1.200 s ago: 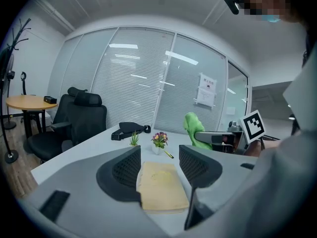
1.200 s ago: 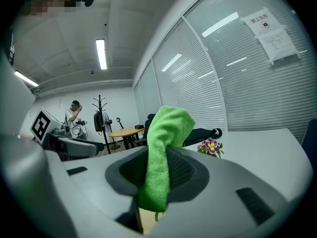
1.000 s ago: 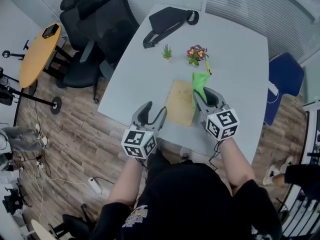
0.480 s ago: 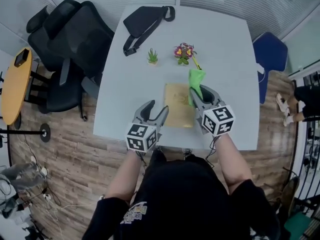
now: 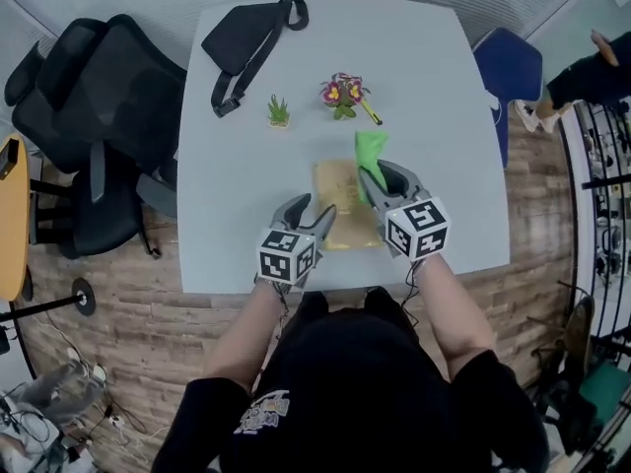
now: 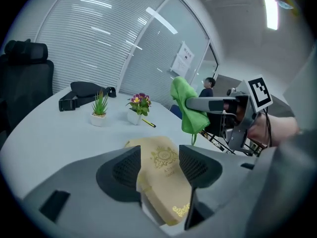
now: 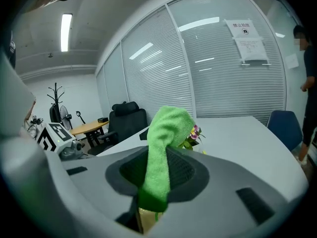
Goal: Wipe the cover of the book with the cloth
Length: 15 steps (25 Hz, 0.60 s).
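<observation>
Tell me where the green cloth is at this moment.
In the head view, the green cloth is clamped in the right hand-held gripper, right of centre on the table, near the far right corner of the book.

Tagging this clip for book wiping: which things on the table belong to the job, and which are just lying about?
Job: book; green cloth, clamped in the right gripper; left gripper, jaws apart at the book's near corner.
Lying about: black bag, small green plant, potted flowers, yellow pen.
</observation>
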Each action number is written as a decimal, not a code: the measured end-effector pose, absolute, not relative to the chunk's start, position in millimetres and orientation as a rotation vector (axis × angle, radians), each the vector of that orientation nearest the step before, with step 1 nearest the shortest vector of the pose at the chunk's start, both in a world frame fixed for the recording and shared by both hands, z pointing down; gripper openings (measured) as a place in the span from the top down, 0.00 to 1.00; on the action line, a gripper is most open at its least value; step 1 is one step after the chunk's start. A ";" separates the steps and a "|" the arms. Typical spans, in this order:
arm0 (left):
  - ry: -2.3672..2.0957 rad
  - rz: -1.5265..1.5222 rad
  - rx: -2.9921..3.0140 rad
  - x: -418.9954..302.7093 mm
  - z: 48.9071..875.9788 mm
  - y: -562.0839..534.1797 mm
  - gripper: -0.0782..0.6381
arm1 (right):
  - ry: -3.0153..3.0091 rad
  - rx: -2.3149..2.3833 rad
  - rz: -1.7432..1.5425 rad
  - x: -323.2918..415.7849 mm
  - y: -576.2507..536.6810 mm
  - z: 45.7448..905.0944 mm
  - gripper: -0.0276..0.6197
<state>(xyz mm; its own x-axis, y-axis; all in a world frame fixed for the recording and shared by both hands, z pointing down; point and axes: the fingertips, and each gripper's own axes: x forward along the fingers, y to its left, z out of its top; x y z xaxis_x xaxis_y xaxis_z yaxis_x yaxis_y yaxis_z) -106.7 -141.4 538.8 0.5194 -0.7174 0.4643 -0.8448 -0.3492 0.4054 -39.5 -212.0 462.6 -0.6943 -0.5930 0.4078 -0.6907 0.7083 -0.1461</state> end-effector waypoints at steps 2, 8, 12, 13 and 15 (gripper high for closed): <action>-1.227 0.292 2.155 -105.0 550.0 -144.6 0.57 | -2.562 1.007 0.418 -44.9 -211.5 471.4 0.81; -1.129 0.360 2.154 -101.3 584.0 -150.4 0.57 | -2.490 0.951 0.394 -62.1 -204.6 499.3 0.81; -1.079 0.368 2.152 -99.7 598.3 -153.6 0.57 | -2.436 0.895 0.366 -71.1 -204.5 518.9 0.81; -1.071 0.367 2.151 -98.9 600.8 -154.1 0.57 | -2.423 0.884 0.361 -72.7 -204.8 523.9 0.81; -1.059 0.368 2.147 -98.4 605.5 -155.2 0.57 | -2.397 0.864 0.358 -76.2 -205.7 534.2 0.81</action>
<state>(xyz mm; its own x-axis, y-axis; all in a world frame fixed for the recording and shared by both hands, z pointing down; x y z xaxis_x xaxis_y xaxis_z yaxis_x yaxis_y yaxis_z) -98.4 -155.2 605.5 0.6247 -0.5785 0.5244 -0.7791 -0.4170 0.4681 -76.2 -205.7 534.2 -0.6351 -0.5017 0.5873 -0.6513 0.7566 -0.0579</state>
